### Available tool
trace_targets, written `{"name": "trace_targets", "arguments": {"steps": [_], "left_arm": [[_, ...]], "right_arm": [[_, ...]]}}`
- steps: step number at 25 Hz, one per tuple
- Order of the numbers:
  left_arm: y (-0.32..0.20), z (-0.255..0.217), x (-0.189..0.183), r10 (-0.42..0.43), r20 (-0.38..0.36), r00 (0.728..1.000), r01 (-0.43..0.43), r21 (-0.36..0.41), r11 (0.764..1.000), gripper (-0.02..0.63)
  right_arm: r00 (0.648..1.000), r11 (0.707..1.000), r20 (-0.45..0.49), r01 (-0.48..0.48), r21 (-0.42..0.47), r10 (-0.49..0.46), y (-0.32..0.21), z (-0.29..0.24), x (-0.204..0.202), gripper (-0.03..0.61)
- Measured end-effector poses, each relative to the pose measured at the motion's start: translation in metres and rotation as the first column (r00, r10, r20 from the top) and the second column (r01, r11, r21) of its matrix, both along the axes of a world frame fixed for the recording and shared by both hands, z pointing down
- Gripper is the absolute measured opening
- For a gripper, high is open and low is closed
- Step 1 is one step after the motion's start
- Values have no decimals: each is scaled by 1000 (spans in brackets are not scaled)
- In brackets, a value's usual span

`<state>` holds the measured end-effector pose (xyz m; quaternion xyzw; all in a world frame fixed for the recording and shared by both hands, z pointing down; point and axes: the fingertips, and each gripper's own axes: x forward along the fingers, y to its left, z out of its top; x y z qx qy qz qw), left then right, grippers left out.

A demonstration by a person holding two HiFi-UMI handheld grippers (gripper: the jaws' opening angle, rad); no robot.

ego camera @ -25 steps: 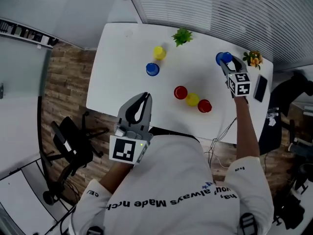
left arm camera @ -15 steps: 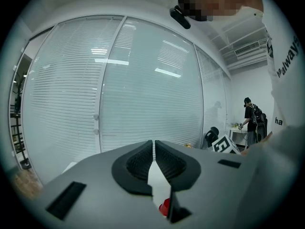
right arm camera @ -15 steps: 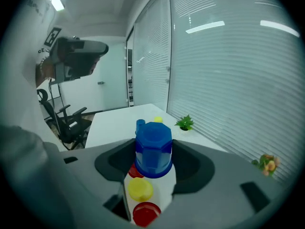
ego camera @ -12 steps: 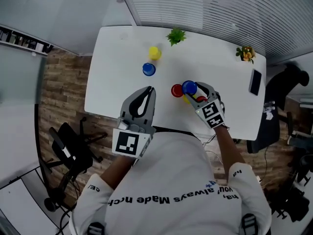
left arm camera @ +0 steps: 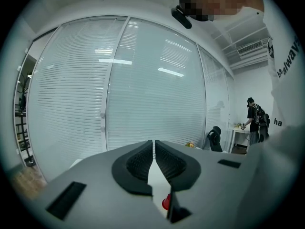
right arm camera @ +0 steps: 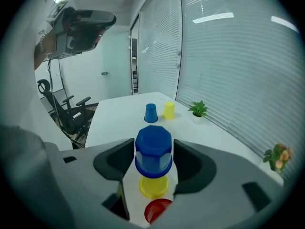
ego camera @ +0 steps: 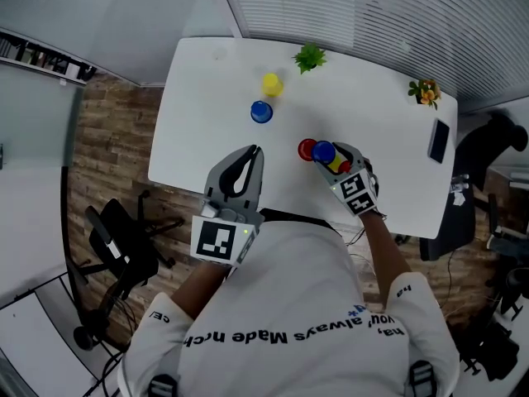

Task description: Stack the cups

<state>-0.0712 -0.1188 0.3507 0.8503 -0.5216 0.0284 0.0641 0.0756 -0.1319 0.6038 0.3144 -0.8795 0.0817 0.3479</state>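
Stacking step: right gripper (right arm camera: 153, 147) jaws, just easing open, hold blue cup (right arm camera: 153, 154) over yellow cup (right arm camera: 153, 187) beneath; next, seat and release. Left gripper (left arm camera: 153, 145) jaws closed

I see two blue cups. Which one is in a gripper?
The blue cup in the right gripper, over the near yellow cup; the other blue cup stands free farther off, beside the far yellow cup.

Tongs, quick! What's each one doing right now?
Left tongs: shut, holding nothing.
Right tongs: holding the blue cup, grip just opening a little.
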Motion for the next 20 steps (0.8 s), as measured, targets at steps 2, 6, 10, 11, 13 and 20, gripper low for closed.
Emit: {"name": "trace_targets", "arguments": {"steps": [2,6,10,11,13,20], "left_arm": [[0,1,-2,0,1,1000,0,4,1000,26],[-9,17,-7,-11,20,1000,11,-3,1000,26],[-31,62,-15,-9,46,999,11,-56,998,28],[-39,78,-17,-6,49,999,10,-76,997,37],[-56,114,-19,3,56,998,4,-124,992,115],[-122,262,-26,55,202,978,-1,-258,966,281]], "right_arm": [[1000,1000,12,3,3,-3,1,-2,-1,287],[999,1000,43,-19,22,18,3,-22,6,293],[992,995,103,-79,53,73,10,-62,17,290],[989,993,117,-97,60,90,13,-71,21,287],[982,988,139,-140,71,129,18,-87,30,286],[938,945,171,-317,77,301,41,-105,77,276]]}}
